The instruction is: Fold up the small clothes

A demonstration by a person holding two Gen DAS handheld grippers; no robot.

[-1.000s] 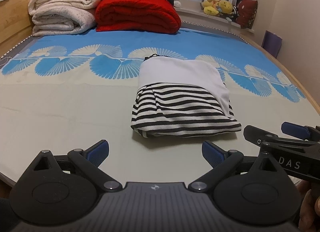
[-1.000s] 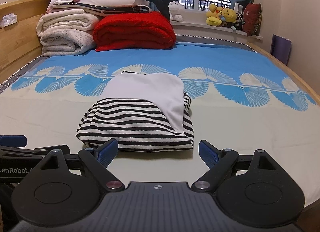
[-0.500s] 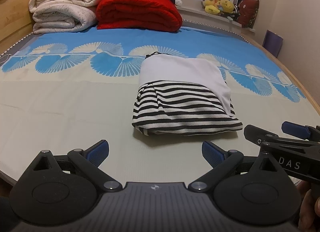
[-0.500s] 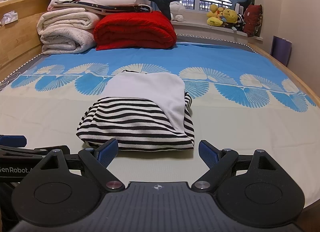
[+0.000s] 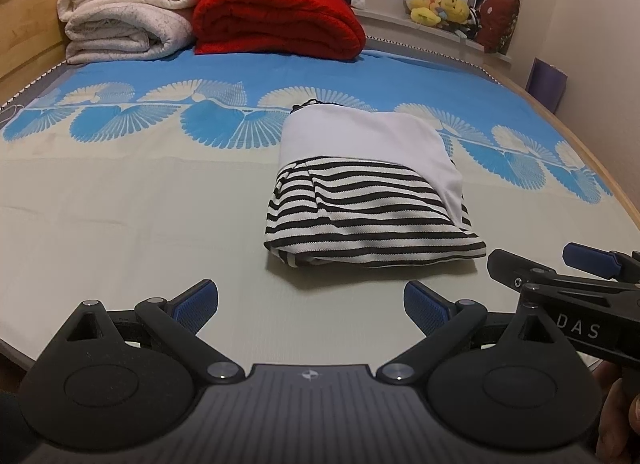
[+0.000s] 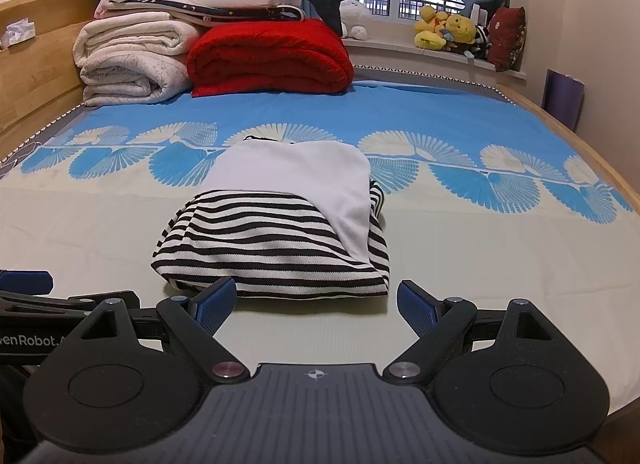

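Note:
A small folded garment point(image 5: 372, 199), black-and-white striped with a white upper part, lies on the bed sheet; it also shows in the right wrist view point(image 6: 280, 232). My left gripper point(image 5: 311, 310) is open and empty, just in front of the garment's near left corner. My right gripper point(image 6: 316, 306) is open and empty, right in front of the garment's near edge, its left fingertip point(image 6: 214, 306) close to the fabric. The right gripper also shows at the right edge of the left wrist view point(image 5: 576, 280).
The bed point(image 5: 120, 223) has a beige and blue fan-patterned sheet. A red blanket point(image 5: 280, 19) and cream folded quilts point(image 5: 128, 19) are stacked at the far end. Plush toys point(image 6: 452, 31) sit on the windowsill. A wooden bed frame point(image 6: 36, 67) runs along the left.
Both grippers have tilted slightly; the view has shifted a little downward on the left. The garment has not moved and both grippers stay open.

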